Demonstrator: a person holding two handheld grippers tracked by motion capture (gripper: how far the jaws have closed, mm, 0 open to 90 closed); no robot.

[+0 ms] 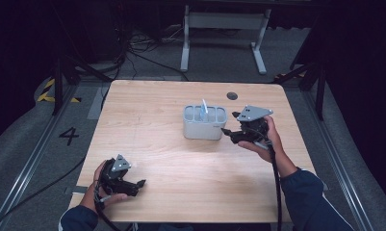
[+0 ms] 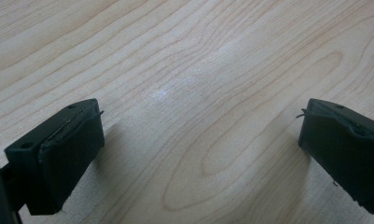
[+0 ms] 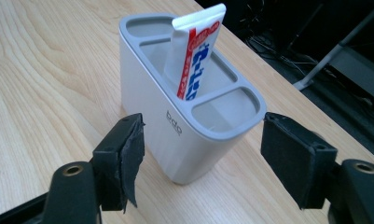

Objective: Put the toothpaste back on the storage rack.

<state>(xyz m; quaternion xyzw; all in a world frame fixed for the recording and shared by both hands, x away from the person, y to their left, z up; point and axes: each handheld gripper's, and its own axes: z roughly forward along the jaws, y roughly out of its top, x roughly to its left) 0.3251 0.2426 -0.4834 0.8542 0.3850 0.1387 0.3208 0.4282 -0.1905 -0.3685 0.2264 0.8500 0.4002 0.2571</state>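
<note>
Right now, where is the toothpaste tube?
The toothpaste tube stands tilted in the middle compartment of the grey holder, right of the table's centre in the high view, just ahead of the open right gripper.

Grey holder (image 3: pixel 175 116), white-red-blue tube (image 3: pixel 194 51), pale woodgrain table (image 1: pixel 181 163).
</note>
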